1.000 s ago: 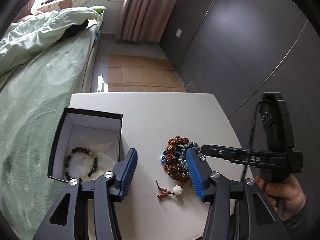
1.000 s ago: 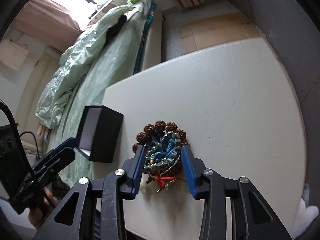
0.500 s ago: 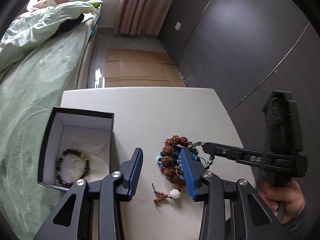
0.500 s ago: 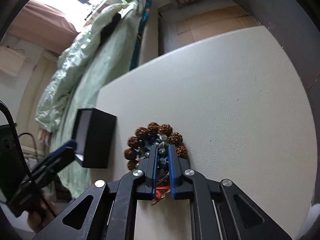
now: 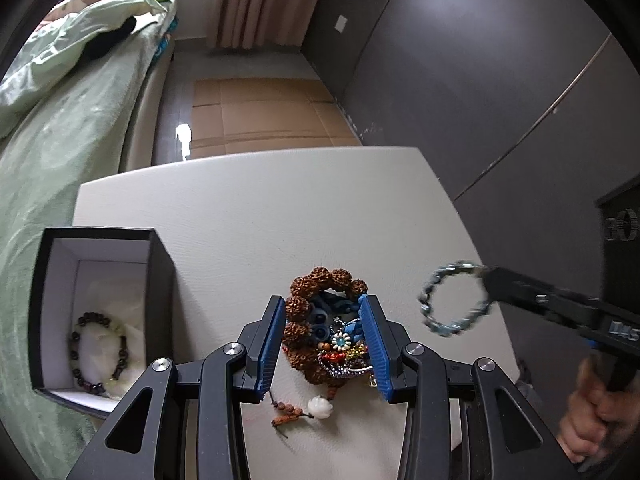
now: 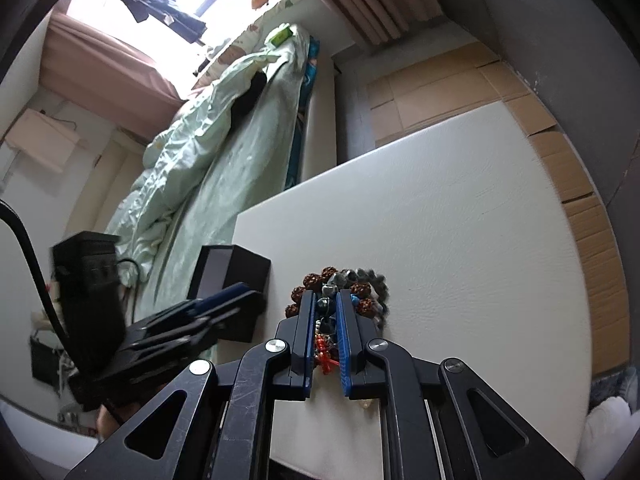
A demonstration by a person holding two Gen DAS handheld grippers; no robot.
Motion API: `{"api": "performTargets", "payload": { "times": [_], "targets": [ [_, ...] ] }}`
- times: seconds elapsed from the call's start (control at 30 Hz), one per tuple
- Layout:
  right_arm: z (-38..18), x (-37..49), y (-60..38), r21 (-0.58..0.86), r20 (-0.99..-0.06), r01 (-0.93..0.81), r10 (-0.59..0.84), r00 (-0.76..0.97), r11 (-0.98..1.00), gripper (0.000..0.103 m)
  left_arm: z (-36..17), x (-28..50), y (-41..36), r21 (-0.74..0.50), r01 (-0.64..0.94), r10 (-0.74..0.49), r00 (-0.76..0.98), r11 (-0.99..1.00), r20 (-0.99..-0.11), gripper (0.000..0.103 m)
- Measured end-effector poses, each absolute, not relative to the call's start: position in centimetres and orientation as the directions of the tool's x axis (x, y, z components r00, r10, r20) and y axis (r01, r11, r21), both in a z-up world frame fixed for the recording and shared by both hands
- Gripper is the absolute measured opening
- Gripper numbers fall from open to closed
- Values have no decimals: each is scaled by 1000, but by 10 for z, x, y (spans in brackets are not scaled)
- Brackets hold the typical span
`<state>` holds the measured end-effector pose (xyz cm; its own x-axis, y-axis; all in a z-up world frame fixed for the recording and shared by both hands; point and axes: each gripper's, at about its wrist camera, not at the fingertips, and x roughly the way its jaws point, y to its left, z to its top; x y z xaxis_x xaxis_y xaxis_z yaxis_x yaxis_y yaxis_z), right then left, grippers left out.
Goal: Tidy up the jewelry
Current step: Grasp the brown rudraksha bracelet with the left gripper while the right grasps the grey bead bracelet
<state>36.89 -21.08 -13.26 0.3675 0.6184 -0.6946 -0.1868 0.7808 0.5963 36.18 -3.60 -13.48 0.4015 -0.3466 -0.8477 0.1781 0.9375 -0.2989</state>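
Moved since the earlier frame: the right gripper (image 5: 490, 276) has clenched on the grey-blue bead bracelet (image 5: 454, 300) and carried it up off the jewelry pile (image 5: 330, 336); the left gripper (image 5: 324, 340) has come down around that pile.
Right gripper: clenched on a bead of the grey-blue bracelet, which hangs in the air to the right of the pile, clear of the surface (image 5: 248, 216).
Left gripper: jaws apart, straddling the pile; from this view I cannot tell for sure whether the pads touch it, though they seem just beside it.
Done so far: one dark bead bracelet (image 5: 98, 354) already lies on the white lining inside the open black box (image 5: 160, 280), at the left edge of the surface.
Left to do: the lifted bracelet has yet to reach the box; the brown seed-bead bracelet (image 5: 320, 280), blue pieces and small charms remain heaped together, and a white bead tassel (image 5: 312, 408) lies just in front of the heap.
Lifted bracelet's pose: an open ring pinched at its upper right, its opening facing roughly toward the left wrist camera, the loop drooping down and left from the fingertips; being round, it has no marked long axis.
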Motion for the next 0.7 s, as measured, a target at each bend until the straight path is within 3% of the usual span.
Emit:
{"api": "performTargets", "payload": {
  "times": [0.37, 0.43, 0.7],
  "targets": [
    [-117, 350, -235, 587, -679, -182, 602, 420, 789, 11, -178, 381, -38, -273, 113, -294, 292, 955, -910, 41],
    [-118, 350, -237, 589, -679, -178, 602, 420, 788, 11, -181, 380, -34, -282, 99, -299, 286, 954, -910, 22],
    [-123, 352, -234, 597, -679, -171, 608, 412, 784, 11, -147, 368, -32, -306, 150, -340, 341, 940, -876, 20]
  ]
}}
